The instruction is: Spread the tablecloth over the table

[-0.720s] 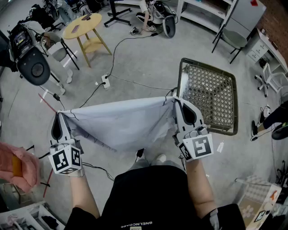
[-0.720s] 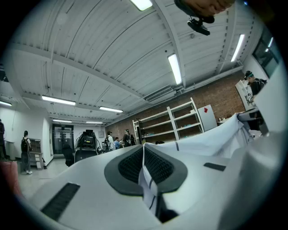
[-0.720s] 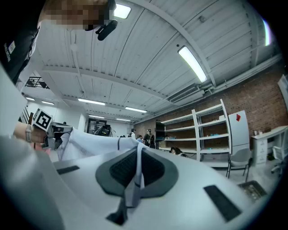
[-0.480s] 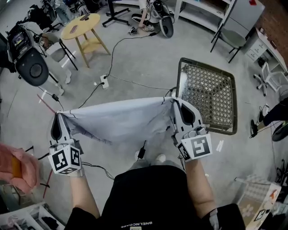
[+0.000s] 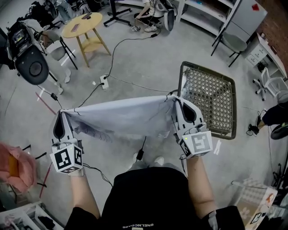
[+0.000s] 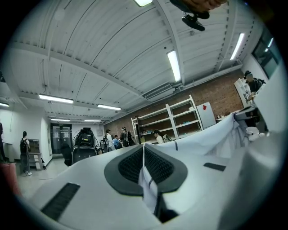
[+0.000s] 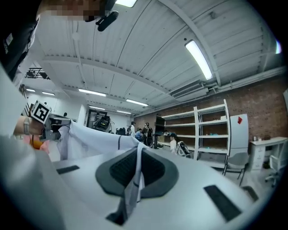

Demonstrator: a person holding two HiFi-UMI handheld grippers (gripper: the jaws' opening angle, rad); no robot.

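Observation:
A pale grey-blue tablecloth (image 5: 121, 117) hangs stretched between my two grippers above the floor in the head view. My left gripper (image 5: 61, 113) is shut on the cloth's left corner. My right gripper (image 5: 175, 99) is shut on its right corner. In the left gripper view the cloth (image 6: 148, 184) is pinched between the dark pads of the left gripper (image 6: 144, 155) and runs off to the right. In the right gripper view the cloth (image 7: 135, 177) is clamped in the right gripper (image 7: 137, 155) and leads away to the left. Both grippers point level.
A perforated metal table top (image 5: 209, 96) stands just right of my right gripper. A round yellow side table (image 5: 85, 24) is at the upper left, with a power strip (image 5: 104, 81) and cables on the concrete floor. Shelves (image 5: 202, 13) and a chair (image 5: 234, 42) stand farther back.
The cloth's sagging lower edge has risen and the sheet hangs shallower between the grippers. Both grippers keep their grip and stay nearly where they were.

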